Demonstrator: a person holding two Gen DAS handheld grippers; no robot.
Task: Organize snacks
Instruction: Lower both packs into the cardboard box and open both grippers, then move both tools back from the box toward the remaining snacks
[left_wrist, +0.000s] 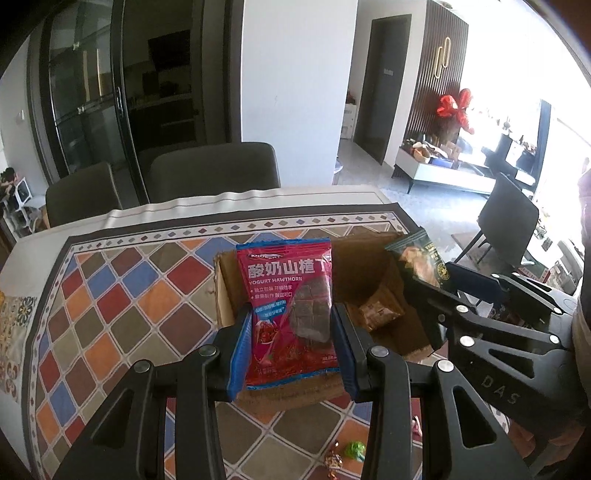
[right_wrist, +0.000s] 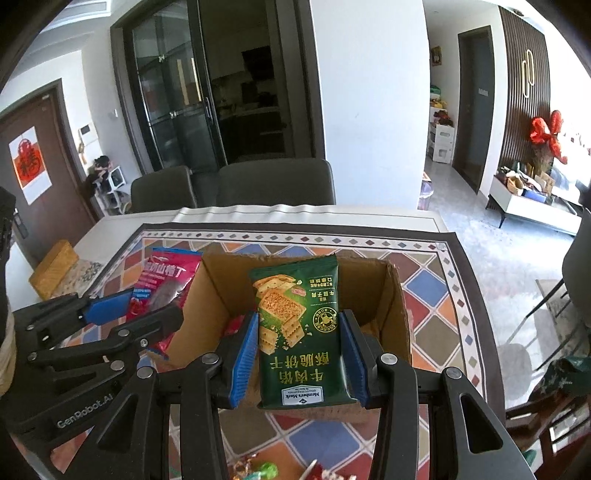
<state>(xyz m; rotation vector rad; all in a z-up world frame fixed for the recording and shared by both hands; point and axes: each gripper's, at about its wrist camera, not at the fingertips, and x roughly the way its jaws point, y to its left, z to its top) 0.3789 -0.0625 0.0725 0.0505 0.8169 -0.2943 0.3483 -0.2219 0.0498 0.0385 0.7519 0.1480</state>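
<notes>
My left gripper (left_wrist: 290, 328) is shut on a red yogurt hawthorn packet (left_wrist: 291, 306), held upright above the near left part of an open cardboard box (left_wrist: 369, 258). My right gripper (right_wrist: 299, 332) is shut on a green cracker packet (right_wrist: 303, 332), upside down, over the same cardboard box (right_wrist: 399, 295). Each view catches the other hand: the right gripper (left_wrist: 432, 291) with the green packet (left_wrist: 417, 258) at the right, the left gripper (right_wrist: 147, 306) with the red packet (right_wrist: 166, 280) at the left. A brown wrapped snack (left_wrist: 380, 310) lies inside the box.
The box stands on a table with a colourful diamond-pattern cloth (left_wrist: 122, 295). Small wrapped candies (left_wrist: 351, 452) lie on the cloth near the front edge. Dark chairs (left_wrist: 214, 170) stand behind the table. A yellow box (right_wrist: 55, 269) sits at the table's left end.
</notes>
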